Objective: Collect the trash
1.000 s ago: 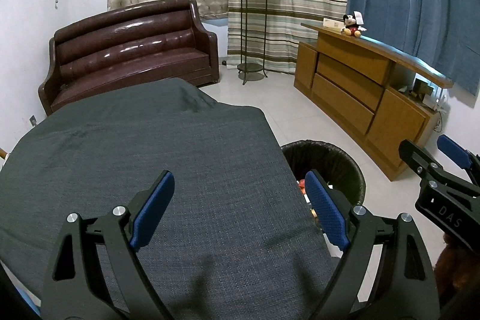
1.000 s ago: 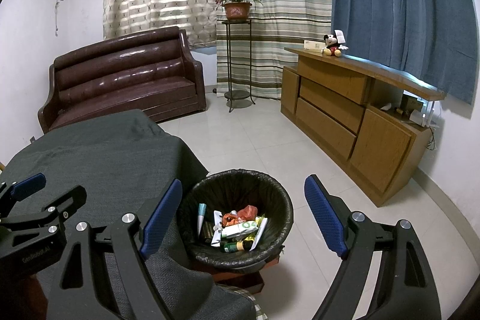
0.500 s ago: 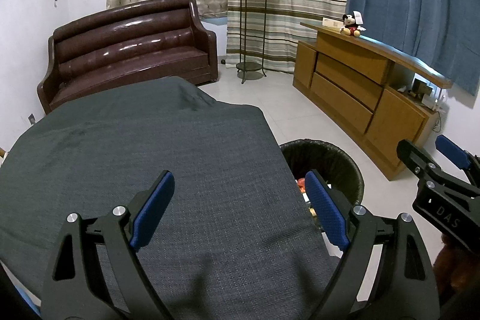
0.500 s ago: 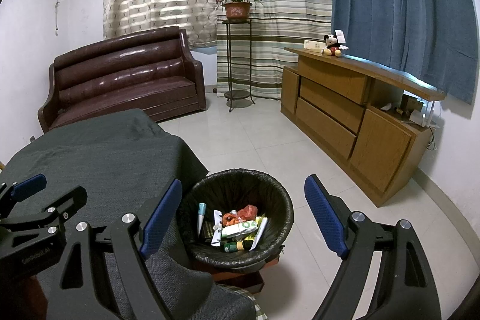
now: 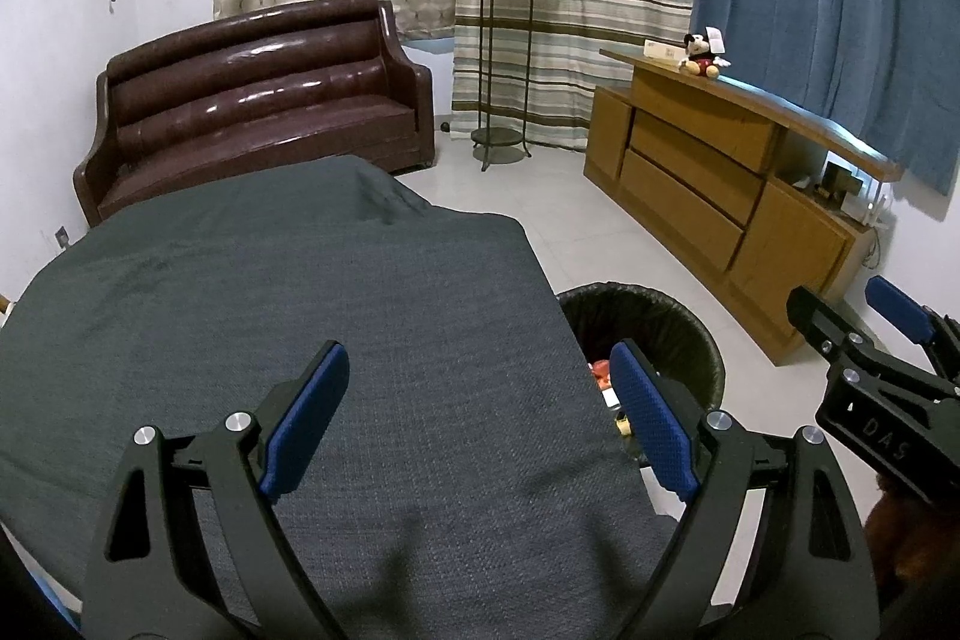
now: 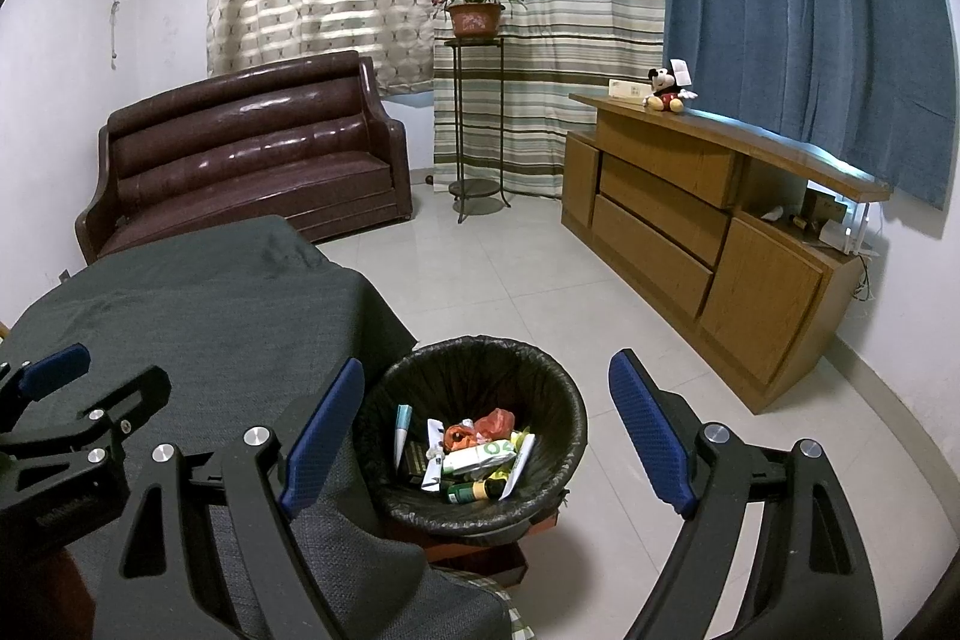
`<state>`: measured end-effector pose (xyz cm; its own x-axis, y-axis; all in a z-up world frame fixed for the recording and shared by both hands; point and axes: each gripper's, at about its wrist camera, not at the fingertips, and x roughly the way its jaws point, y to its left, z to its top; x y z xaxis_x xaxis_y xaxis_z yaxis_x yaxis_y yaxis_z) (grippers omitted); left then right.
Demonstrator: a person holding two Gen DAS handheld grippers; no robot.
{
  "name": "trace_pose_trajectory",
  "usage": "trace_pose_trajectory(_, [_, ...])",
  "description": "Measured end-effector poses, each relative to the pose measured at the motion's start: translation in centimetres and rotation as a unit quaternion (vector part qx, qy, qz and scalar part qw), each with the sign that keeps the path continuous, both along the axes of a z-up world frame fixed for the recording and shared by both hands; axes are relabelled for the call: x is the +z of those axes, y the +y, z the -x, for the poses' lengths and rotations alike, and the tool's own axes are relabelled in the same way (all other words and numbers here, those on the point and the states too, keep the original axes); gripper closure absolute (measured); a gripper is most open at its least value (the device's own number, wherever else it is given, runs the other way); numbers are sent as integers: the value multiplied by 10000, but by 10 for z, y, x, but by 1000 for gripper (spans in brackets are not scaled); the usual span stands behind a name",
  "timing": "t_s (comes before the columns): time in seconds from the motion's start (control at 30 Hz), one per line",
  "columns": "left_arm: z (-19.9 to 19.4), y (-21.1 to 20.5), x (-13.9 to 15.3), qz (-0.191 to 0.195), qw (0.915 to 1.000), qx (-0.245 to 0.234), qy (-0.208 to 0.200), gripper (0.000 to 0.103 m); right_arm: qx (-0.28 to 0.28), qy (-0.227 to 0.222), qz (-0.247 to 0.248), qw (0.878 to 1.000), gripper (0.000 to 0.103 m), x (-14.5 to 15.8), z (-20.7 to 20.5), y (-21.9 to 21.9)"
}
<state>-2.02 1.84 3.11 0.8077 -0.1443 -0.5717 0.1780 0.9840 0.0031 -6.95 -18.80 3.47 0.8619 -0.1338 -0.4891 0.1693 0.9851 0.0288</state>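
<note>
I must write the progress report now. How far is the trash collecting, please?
It looks mostly done: wrappers and a bottle lie in the black-lined bin, and no trash shows on the grey tablecloth. Nothing is in hand; left gripper and right gripper are open and empty. Nothing visible remains.

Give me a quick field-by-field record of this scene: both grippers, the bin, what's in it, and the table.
left gripper: open, nothing between its blue pads, over the cloth
right gripper: open, empty, above the bin
round bin with black liner: on the floor beside the table's edge
bin contents: mixed wrappers, tubes, a small bottle, something red-orange
table under dark grey cloth: no loose trash in view on it
background: brown leather sofa, wooden sideboard, potted plant on a metal stand
</note>
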Motion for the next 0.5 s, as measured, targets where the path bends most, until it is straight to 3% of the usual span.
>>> trace_pose_trajectory(0.5, [17, -28, 2, -38, 9999, -24, -135, 14, 0, 2, 2, 10000, 22, 0, 0, 0])
